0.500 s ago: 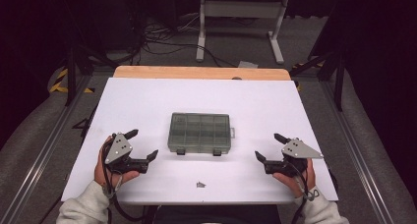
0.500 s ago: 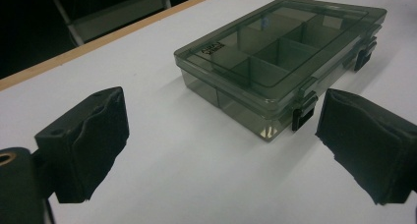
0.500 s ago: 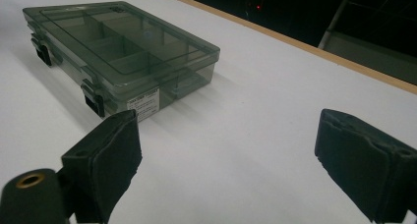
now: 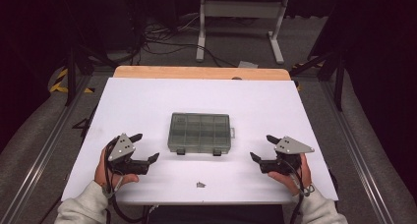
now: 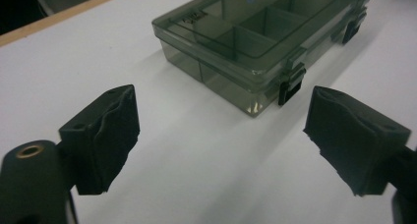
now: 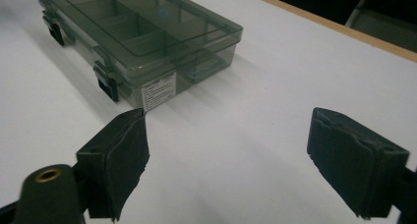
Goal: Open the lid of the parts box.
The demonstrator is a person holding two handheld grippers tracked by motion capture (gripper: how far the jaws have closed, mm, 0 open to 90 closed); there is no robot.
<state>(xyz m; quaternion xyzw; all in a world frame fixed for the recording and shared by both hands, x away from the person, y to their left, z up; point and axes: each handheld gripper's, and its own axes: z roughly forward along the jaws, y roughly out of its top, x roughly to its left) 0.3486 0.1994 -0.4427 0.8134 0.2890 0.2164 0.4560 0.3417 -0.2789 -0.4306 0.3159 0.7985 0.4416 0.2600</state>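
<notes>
A smoky clear plastic compartment box [image 4: 199, 132] lies closed at the middle of the white table [image 4: 147, 106], its two black latches facing the person. It also appears ahead of the jaws as the box [image 5: 265, 35] and the box [image 6: 133, 32], with a white label on one end. My left gripper [image 4: 145, 148] rests on the table to the box's left, open, nothing between its fingers. My right gripper [image 4: 262, 148] sits to the box's right, open and empty too. Each is a short way off the box.
A small dark metal piece [image 4: 200, 185] lies near the table's front edge, between the two hands. A wooden strip [image 4: 201, 72] runs along the far edge. Beyond it are cables and a white stand's legs [image 4: 238, 17] on the floor.
</notes>
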